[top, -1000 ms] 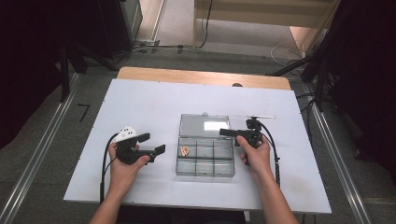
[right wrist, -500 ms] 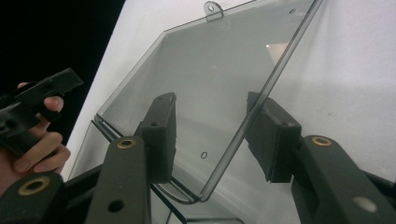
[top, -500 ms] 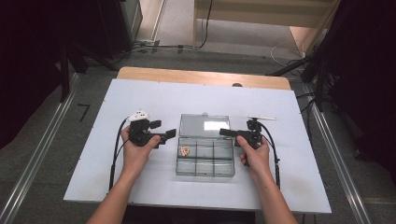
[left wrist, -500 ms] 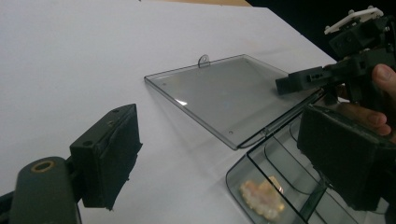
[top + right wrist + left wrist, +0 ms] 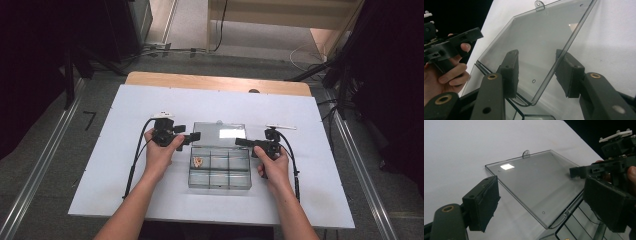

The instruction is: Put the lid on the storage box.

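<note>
A clear plastic compartment box [image 5: 220, 170] sits mid-table, its lid [image 5: 218, 132] swung open and lying back behind it. A small tan item [image 5: 199, 161] rests in the box's near-left compartment. My left gripper [image 5: 195, 136] is at the lid's left edge near the hinge. In the left gripper view it [image 5: 546, 205] is open, with the lid [image 5: 531, 180] spread wide between its jaws. My right gripper [image 5: 239, 142] reaches in from the lid's right side. In the right gripper view it [image 5: 539, 75] is open, its jaws straddling the lid's side edge [image 5: 559, 60] without pressing it.
The white tabletop [image 5: 125, 110] has bare room left, right and behind the box. A wooden strip [image 5: 215, 82] borders the far edge. Cables trail from both grippers toward the near edge. Dark floor and rails surround the table.
My left gripper has moved away from the near left of the table, forward and right, up to the lid's left edge. The right gripper has barely shifted.
</note>
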Motion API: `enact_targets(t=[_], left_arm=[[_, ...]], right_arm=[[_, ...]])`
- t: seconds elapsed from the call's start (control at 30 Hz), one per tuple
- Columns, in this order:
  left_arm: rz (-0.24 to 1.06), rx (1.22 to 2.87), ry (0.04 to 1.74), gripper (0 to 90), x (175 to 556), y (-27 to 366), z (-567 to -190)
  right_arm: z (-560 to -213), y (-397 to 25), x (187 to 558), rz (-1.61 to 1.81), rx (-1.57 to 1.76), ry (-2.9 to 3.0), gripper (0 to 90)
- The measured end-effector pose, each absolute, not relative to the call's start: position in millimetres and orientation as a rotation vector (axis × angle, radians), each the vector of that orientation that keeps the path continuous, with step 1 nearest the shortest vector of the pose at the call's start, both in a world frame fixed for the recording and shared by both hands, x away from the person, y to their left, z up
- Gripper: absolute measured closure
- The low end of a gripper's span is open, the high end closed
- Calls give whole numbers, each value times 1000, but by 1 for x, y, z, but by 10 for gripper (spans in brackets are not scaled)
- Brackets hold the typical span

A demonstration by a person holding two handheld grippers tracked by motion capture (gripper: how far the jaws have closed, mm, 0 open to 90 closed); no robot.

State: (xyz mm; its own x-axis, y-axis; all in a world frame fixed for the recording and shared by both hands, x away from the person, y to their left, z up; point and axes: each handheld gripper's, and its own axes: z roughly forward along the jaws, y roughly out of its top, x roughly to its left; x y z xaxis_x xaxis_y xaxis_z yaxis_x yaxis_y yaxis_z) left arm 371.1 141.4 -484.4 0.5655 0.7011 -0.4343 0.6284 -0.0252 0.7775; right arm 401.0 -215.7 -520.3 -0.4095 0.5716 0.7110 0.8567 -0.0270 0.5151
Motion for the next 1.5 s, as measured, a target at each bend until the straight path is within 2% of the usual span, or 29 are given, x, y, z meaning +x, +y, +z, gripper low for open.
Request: enact_targets(t=[0.5, 0.73, 0.93, 1.17, 1.5], left_arm=[[17, 1715, 1226, 163, 387, 130, -502], [-12, 1708, 1246, 207, 388, 123, -507], [-13, 1690, 1249, 303, 387, 119, -506], [20, 1677, 1230, 472, 385, 122, -499], [64, 1657, 1140, 608, 377, 128, -485]], right_arm=[[-519, -216, 400, -1424, -1500, -1984, 529], [-517, -216, 399, -1435, -1496, -1996, 543], [-514, -216, 398, -1447, -1496, -2007, 567], [-508, -218, 396, -1493, -1486, -2026, 628], [-496, -221, 389, -1552, -1432, -2123, 694]])
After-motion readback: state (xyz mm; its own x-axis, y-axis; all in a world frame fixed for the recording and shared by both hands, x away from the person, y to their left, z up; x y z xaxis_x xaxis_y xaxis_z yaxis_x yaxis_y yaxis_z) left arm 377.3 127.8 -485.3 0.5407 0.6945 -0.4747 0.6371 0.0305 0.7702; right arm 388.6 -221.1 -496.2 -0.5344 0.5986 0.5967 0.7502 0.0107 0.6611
